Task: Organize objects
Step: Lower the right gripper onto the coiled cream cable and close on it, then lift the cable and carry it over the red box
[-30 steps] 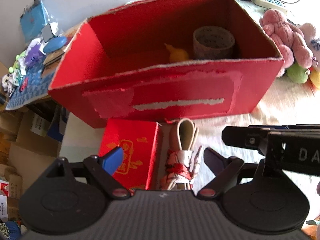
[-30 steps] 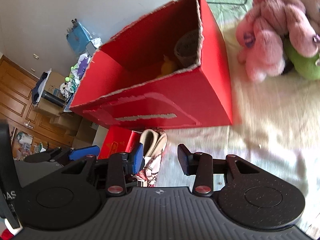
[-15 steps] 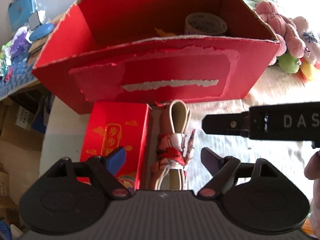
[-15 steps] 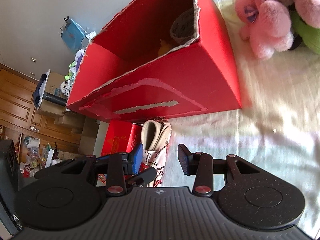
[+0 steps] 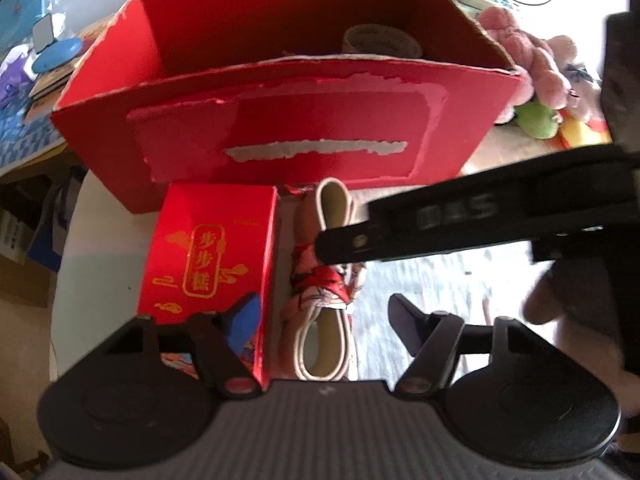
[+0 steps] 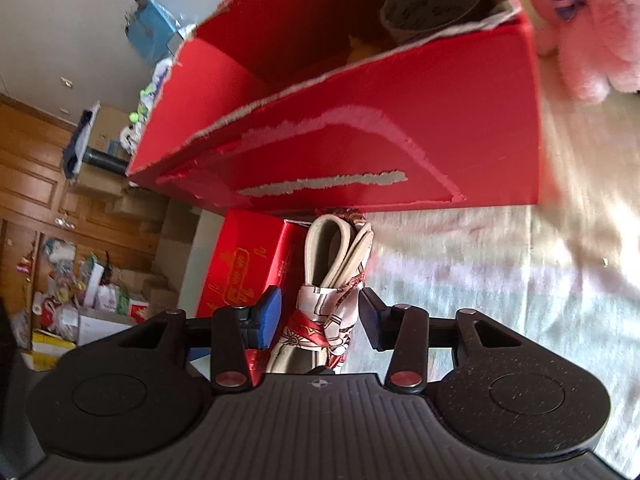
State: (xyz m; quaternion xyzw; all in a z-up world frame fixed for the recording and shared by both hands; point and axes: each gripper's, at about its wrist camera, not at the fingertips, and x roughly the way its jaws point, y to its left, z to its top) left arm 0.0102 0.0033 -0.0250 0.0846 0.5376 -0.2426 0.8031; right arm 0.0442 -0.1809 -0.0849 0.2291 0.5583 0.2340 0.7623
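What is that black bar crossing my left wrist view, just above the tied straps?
Observer: It belongs to the right claw. Its fingers stand open on either side of the scarf-tied straps.
Operator: Is anything in the big red box besides the tape roll?
Observer: Yes, a yellow thing lies beside the tape roll inside the big red box.
Operator: What is far off to the left?
Observer: Wooden cabinet doors, with a heap of clutter below them.

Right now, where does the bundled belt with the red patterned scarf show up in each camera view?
Left wrist: belt bundle low centre, right of the small red gift box.
Right wrist: belt bundle low centre, between the open claw's fingers.
Shared landmark: big red cardboard box just behind.
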